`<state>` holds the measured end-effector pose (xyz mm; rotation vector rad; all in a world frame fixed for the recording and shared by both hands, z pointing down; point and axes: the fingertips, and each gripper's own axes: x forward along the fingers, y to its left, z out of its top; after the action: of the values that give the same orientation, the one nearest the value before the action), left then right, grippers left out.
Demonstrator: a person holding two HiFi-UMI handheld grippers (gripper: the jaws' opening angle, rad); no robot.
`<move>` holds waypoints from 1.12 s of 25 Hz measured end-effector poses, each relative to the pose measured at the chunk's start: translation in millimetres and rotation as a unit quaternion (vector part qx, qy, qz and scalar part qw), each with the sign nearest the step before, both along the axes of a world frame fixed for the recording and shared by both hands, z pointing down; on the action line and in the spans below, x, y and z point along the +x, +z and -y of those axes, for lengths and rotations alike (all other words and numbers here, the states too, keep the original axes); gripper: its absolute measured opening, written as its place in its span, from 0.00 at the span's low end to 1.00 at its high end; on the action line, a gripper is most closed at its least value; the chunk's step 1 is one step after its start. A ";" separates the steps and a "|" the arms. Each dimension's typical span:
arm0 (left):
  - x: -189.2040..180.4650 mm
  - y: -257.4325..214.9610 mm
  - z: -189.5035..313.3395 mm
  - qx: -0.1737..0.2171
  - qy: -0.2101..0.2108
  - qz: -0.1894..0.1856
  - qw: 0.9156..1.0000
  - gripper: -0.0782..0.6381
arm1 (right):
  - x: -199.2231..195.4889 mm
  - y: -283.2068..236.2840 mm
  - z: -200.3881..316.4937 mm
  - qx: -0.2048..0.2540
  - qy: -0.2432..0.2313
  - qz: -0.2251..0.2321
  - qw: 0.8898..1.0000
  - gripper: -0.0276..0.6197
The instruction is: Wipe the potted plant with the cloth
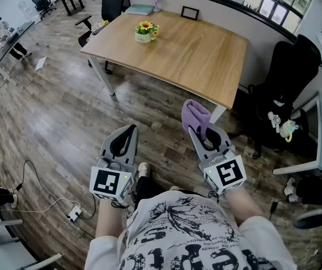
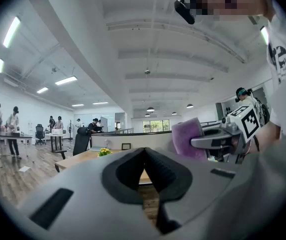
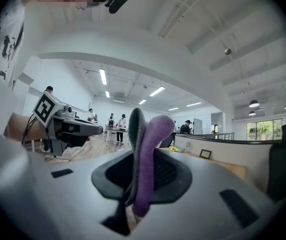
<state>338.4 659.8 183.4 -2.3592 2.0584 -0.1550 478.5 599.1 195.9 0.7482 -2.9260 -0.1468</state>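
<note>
The left gripper is held level over the wooden floor. In the left gripper view its jaws are seen fully closed, pad against pad, with nothing caught between them. The right gripper is held beside it, also level, and its jaws are clamped on the purple cloth. In the right gripper view the cloth is seen pinched between the pads, with a fold standing up above the tips and an end hanging below. The two grippers are kept apart, side by side, in front of the person's torso.

The potted plant, a small white pot with yellow flowers, is set on the wooden surface towards its far left corner. It is well apart from both grippers and touched by neither. A small black picture frame is stood at the far edge of the surface, and a black office chair is placed to the right of the surface. In the right gripper view a yellow speck on the surface is probably the plant, though it is too small to be sure.
</note>
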 end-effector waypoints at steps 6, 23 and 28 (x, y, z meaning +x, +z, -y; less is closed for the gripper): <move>-2.2 2.3 15.3 -0.003 0.001 -0.005 1.000 0.11 | -2.8 2.6 14.3 -0.007 0.002 0.001 1.000 0.14; -91.3 25.4 93.4 -0.030 0.018 -0.024 0.999 0.11 | -82.6 37.8 93.1 -0.082 0.048 -0.029 0.995 0.15; -163.9 25.0 133.9 -0.031 0.021 -0.022 0.999 0.11 | -148.7 36.2 137.8 -0.092 0.068 -0.029 0.993 0.15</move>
<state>174.5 525.9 208.3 -2.4621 2.0496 -0.1707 329.8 461.3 232.1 0.8918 -2.7745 0.1099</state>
